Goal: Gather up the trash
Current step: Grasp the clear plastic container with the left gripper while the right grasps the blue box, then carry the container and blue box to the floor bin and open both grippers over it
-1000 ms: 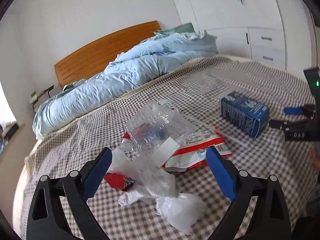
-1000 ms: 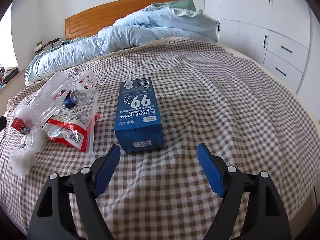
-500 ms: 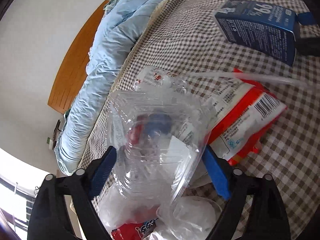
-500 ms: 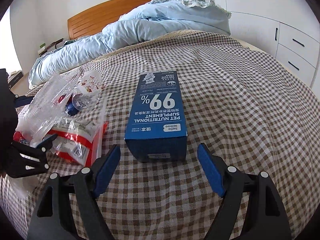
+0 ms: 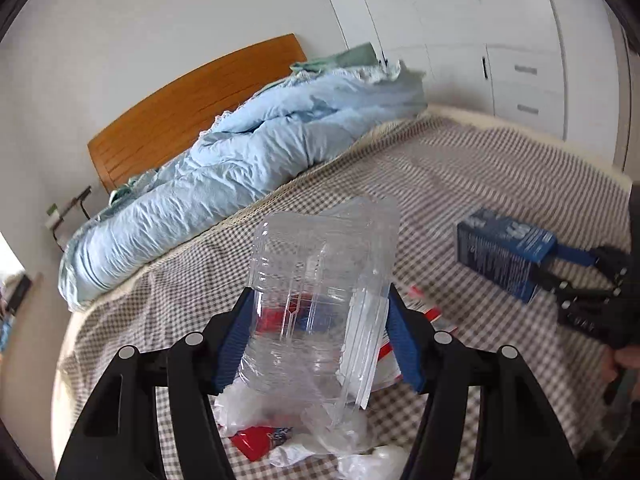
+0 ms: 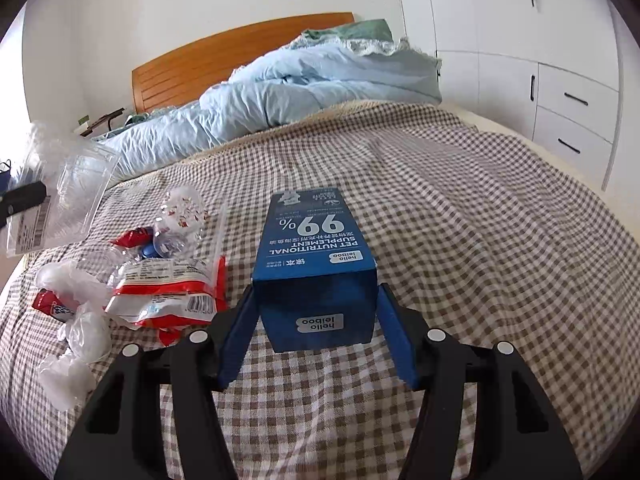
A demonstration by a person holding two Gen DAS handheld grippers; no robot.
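Observation:
My left gripper (image 5: 318, 316) is shut on a clear plastic container (image 5: 320, 304) and holds it lifted above the bed; the container also shows at the left of the right wrist view (image 6: 68, 196). My right gripper (image 6: 316, 320) is shut on the near end of a blue carton (image 6: 314, 264) that lies on the checked bedspread (image 6: 460, 240); the carton also shows in the left wrist view (image 5: 500, 252). More trash lies to the left: a red and white wrapper (image 6: 168, 292), a crushed clear bottle (image 6: 180, 220) and white plastic bags (image 6: 80, 332).
A rumpled light blue duvet (image 6: 300, 84) lies along the head of the bed before a wooden headboard (image 6: 224, 60). White wardrobes and drawers (image 6: 560, 92) stand to the right.
My left gripper has shut on the clear container and lifted it off the trash pile. My right gripper has moved forward and shut on the blue carton.

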